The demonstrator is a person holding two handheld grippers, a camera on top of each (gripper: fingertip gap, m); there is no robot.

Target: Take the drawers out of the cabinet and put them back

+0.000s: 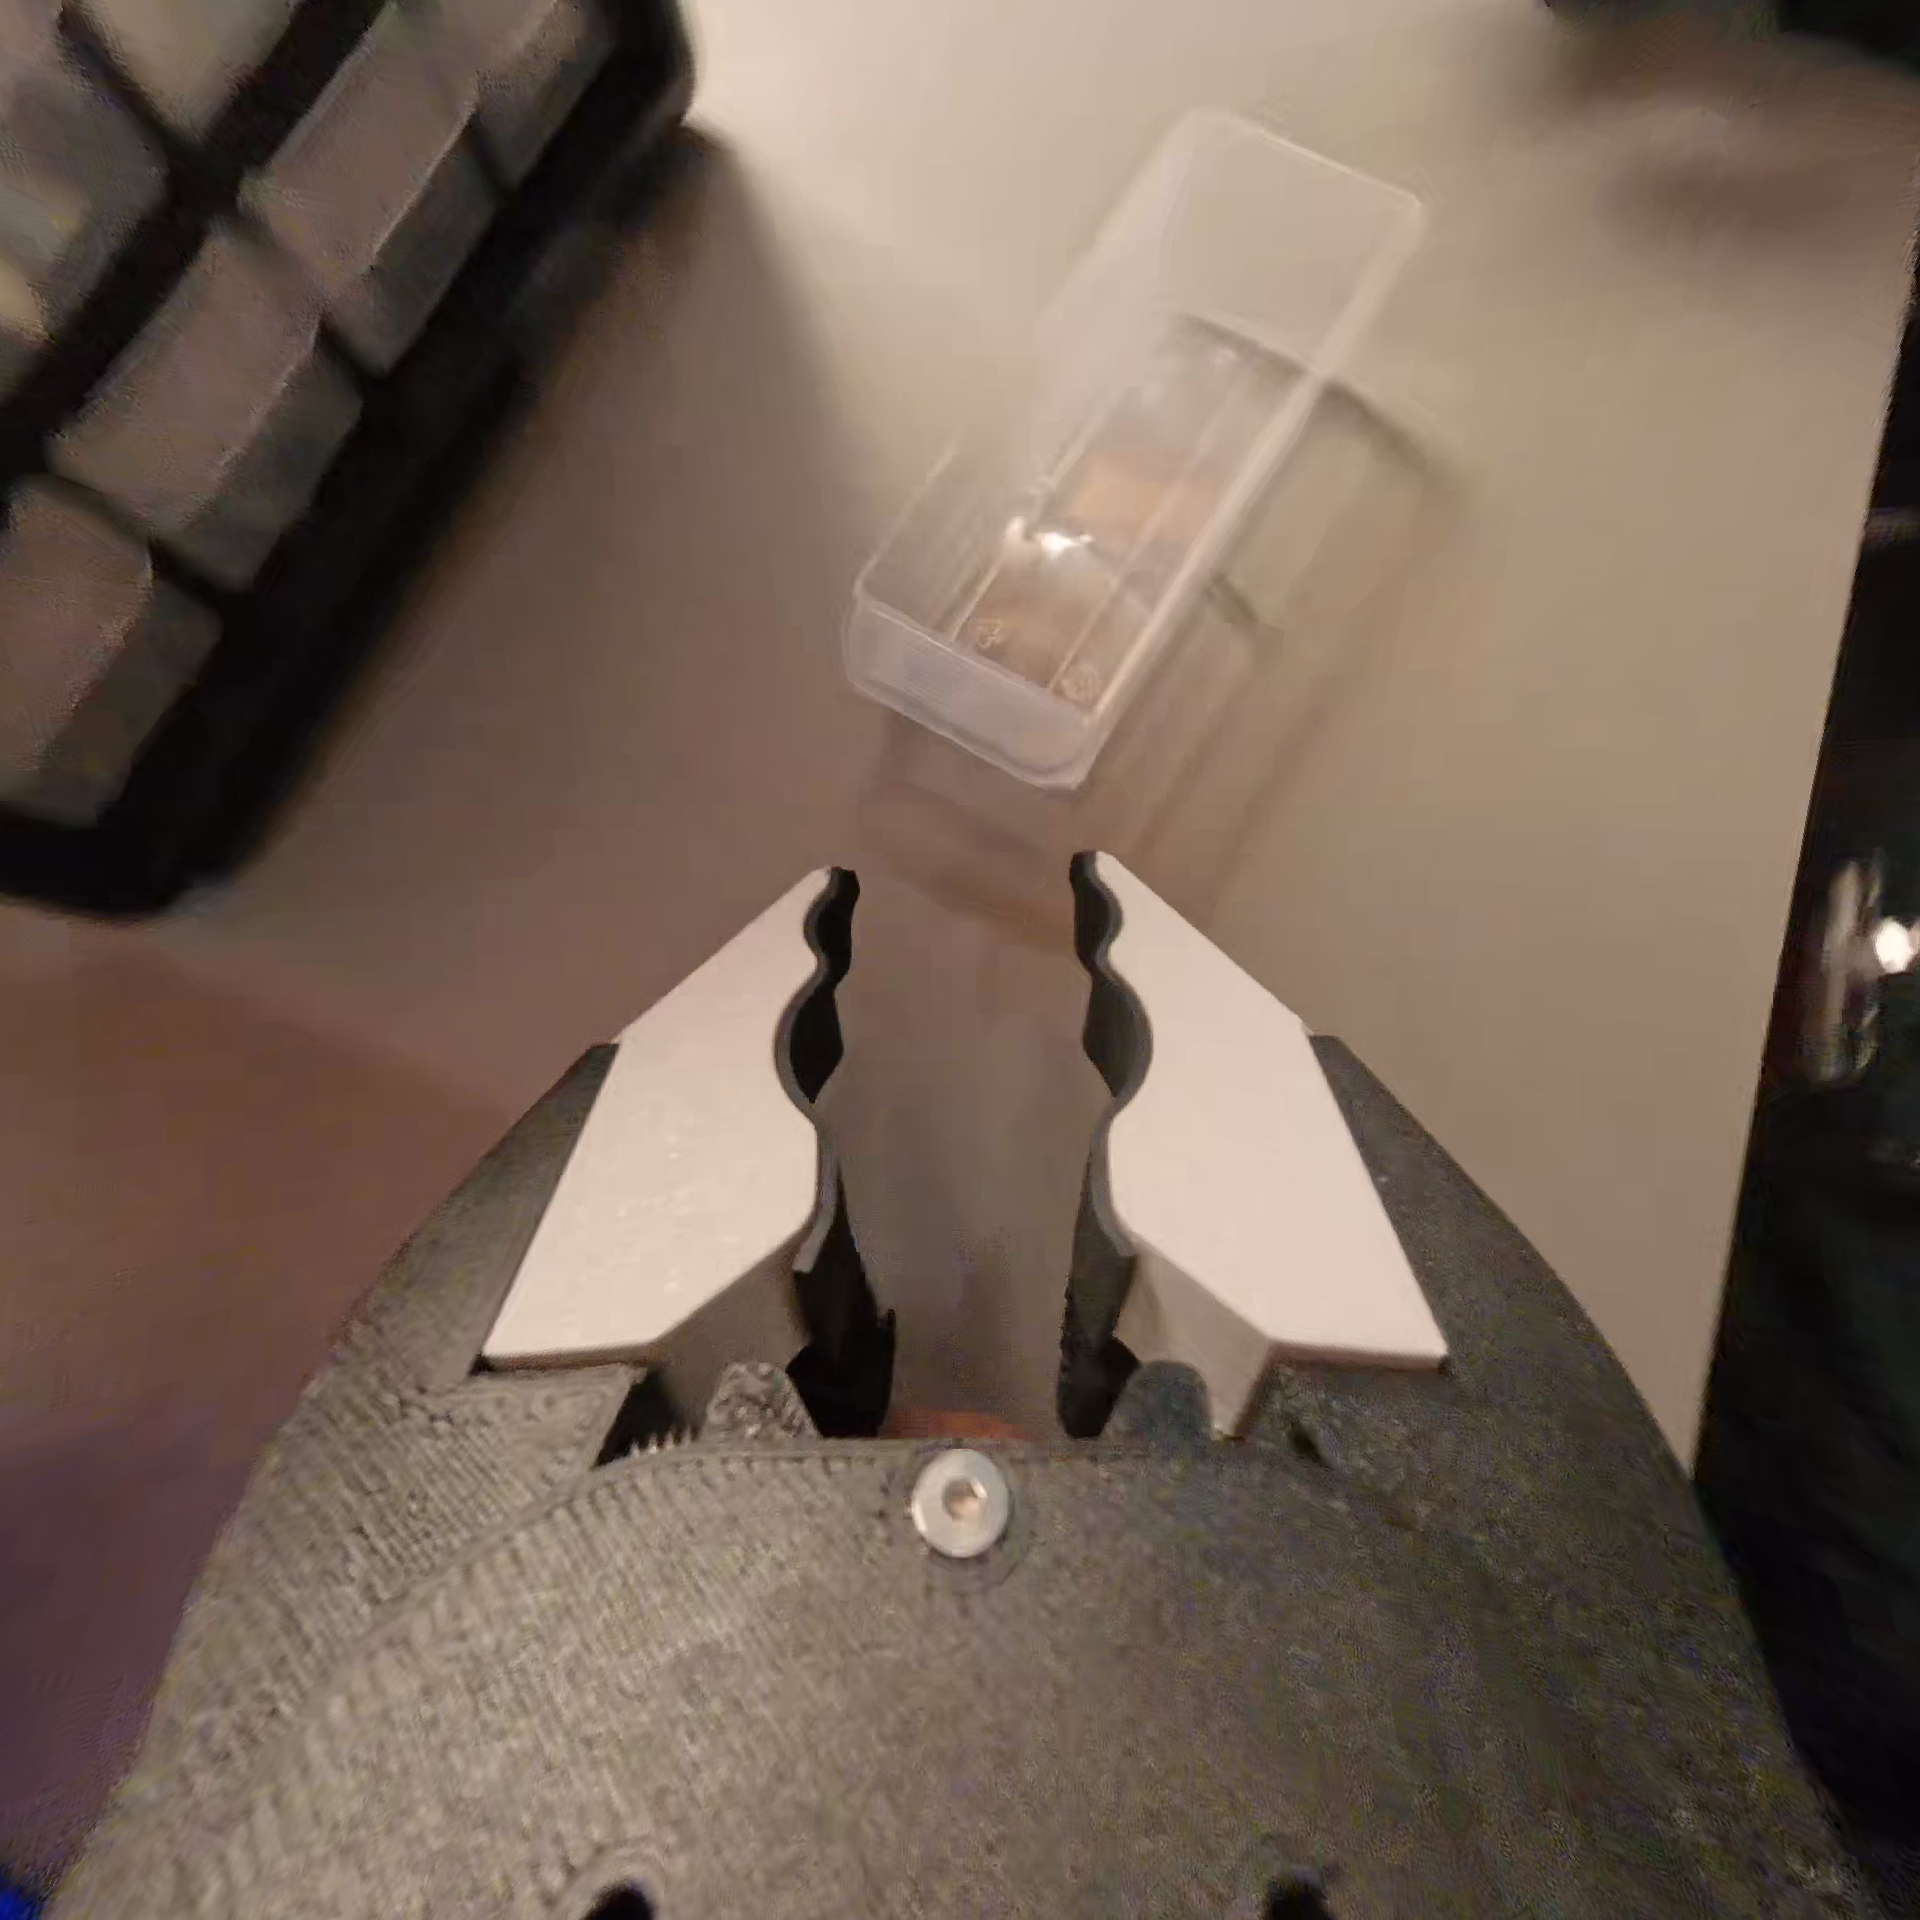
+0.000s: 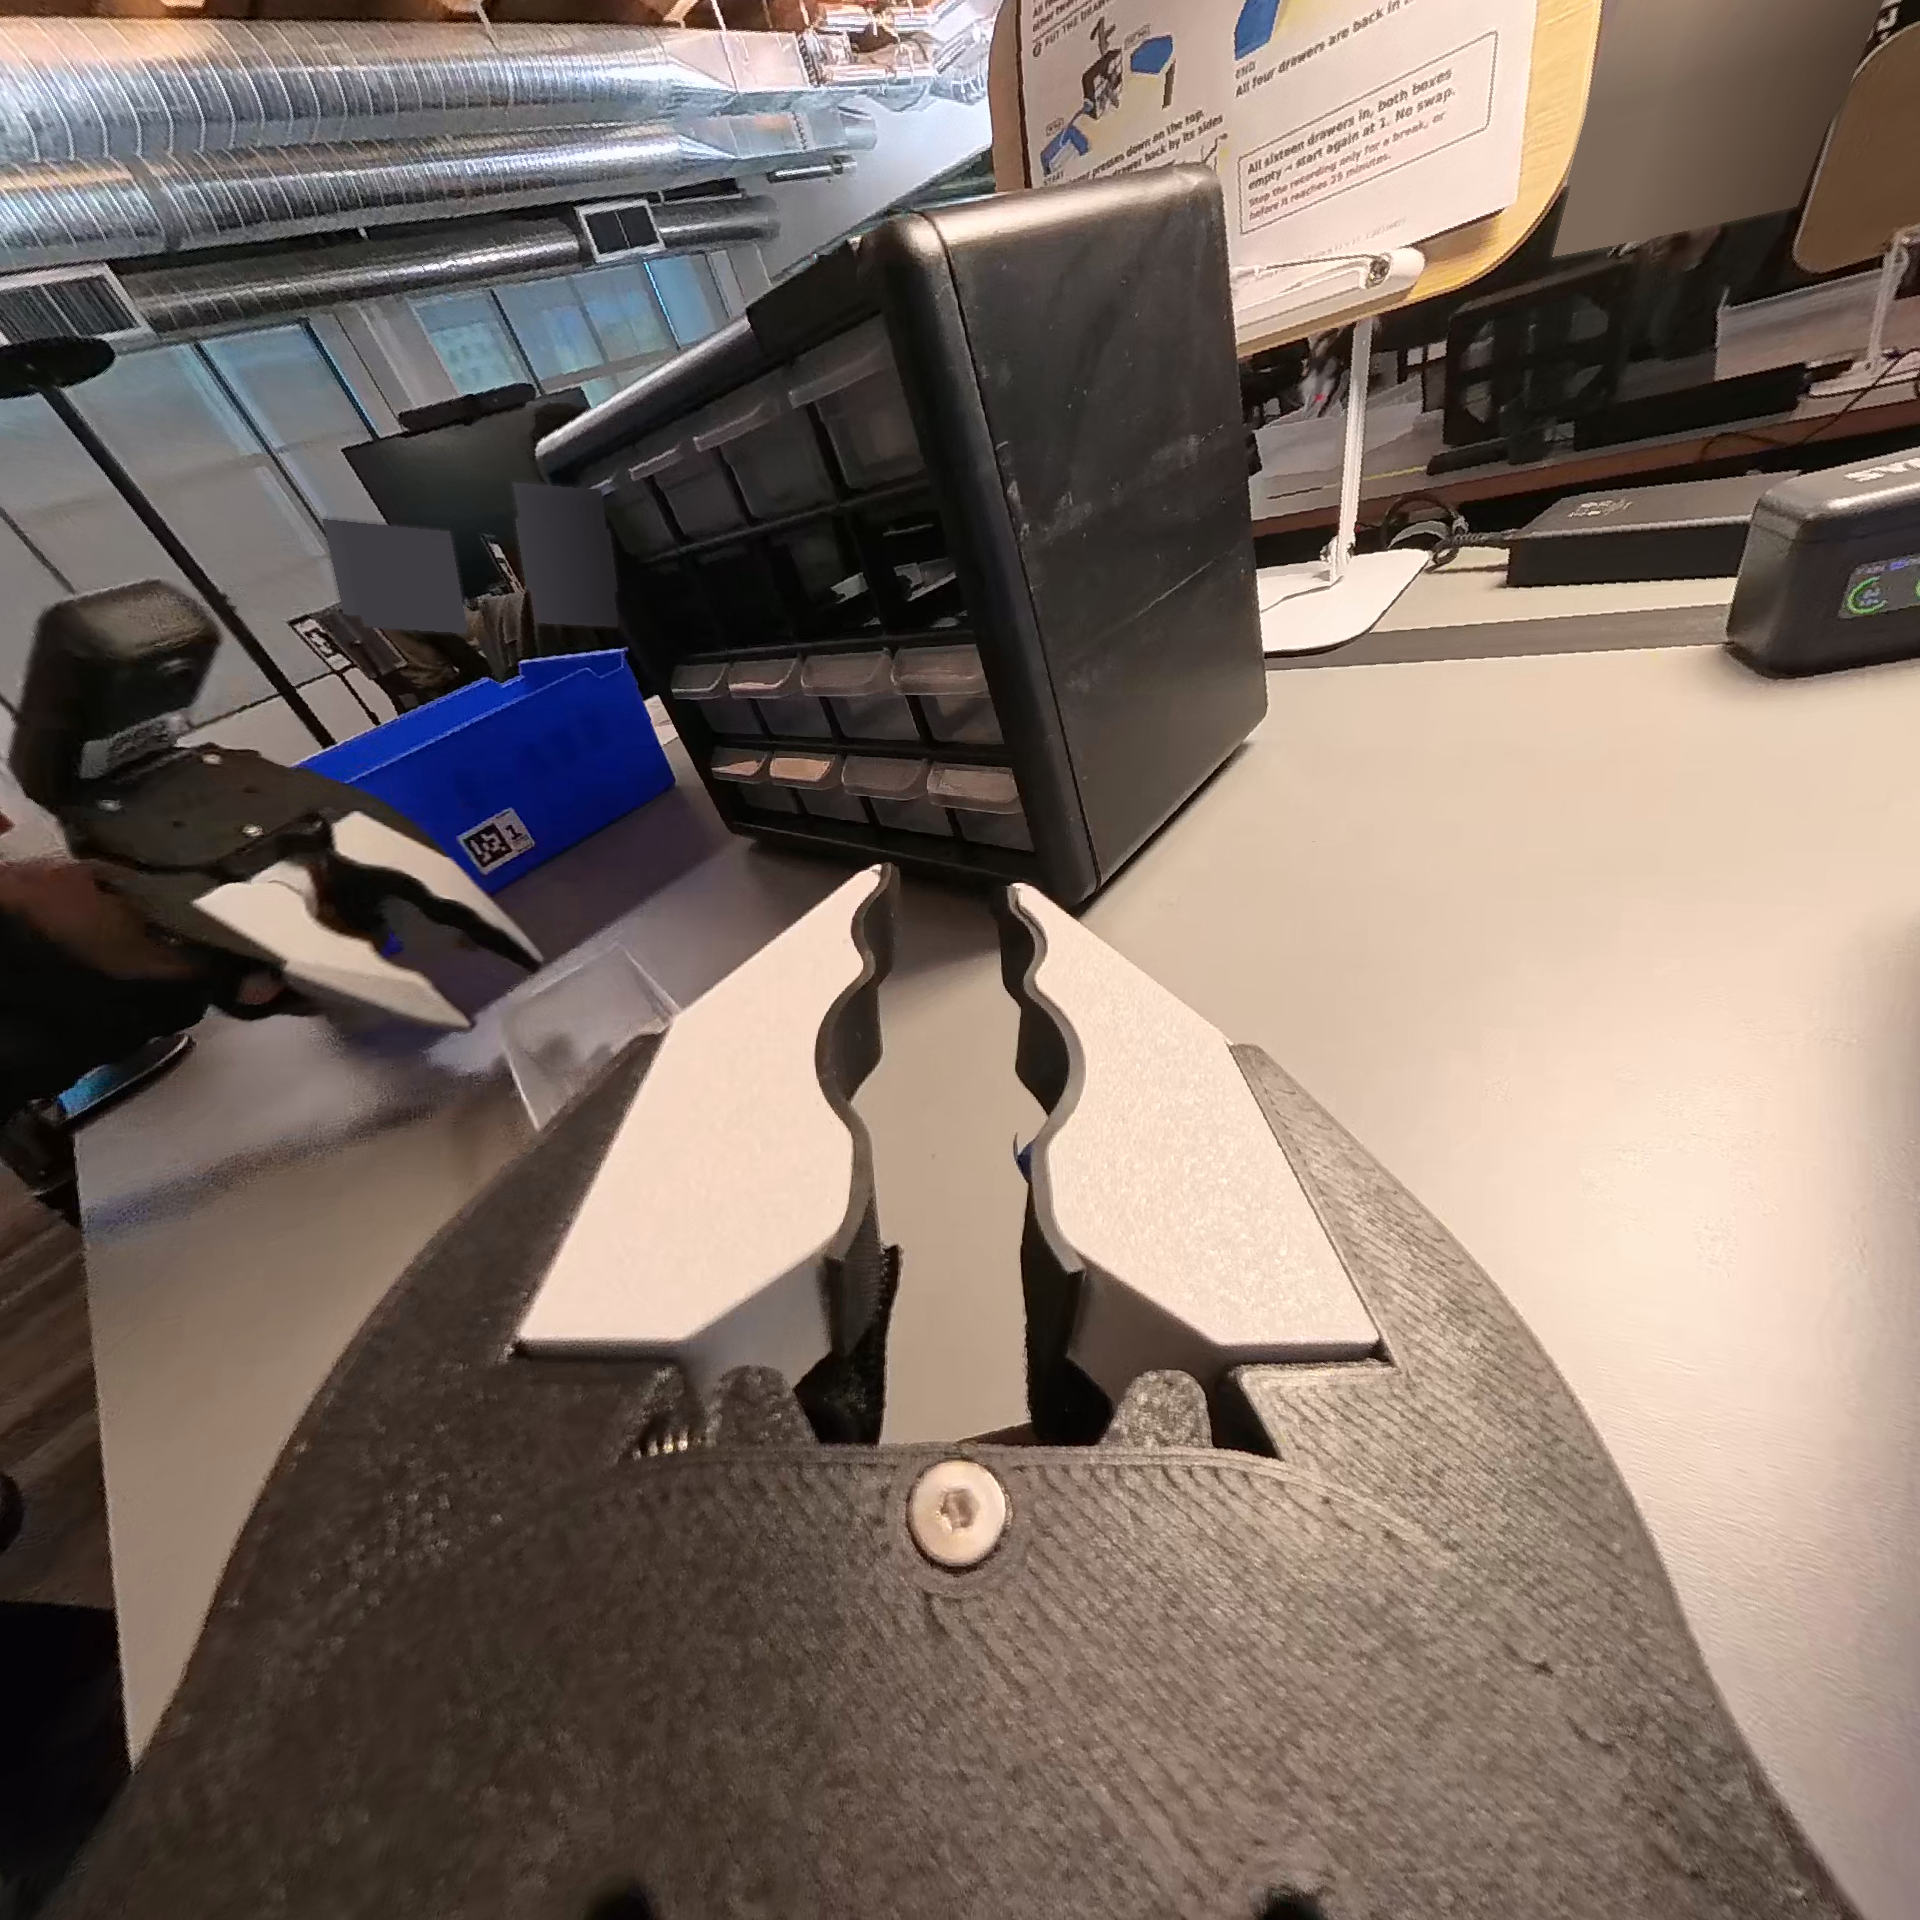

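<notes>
- Two tongs, both released, nothing gripped: left tongs (image 1: 964,883) hover over the surface (image 1: 644,644), right tongs (image 2: 948,894) face the black drawer cabinet (image 2: 1039,540).
- One clear drawer (image 1: 1132,457) lies out on the surface, just ahead of left tongs, not touching.
- Blue bin (image 2: 499,769) sits left of the cabinet.

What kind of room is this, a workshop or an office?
Probably an open-plan office or lab used for recording tasks: bare silver ducts run overhead, tall windows line the far side, and a grey table carries a black drawer cabinet, a blue bin and an instruction sheet.
</notes>
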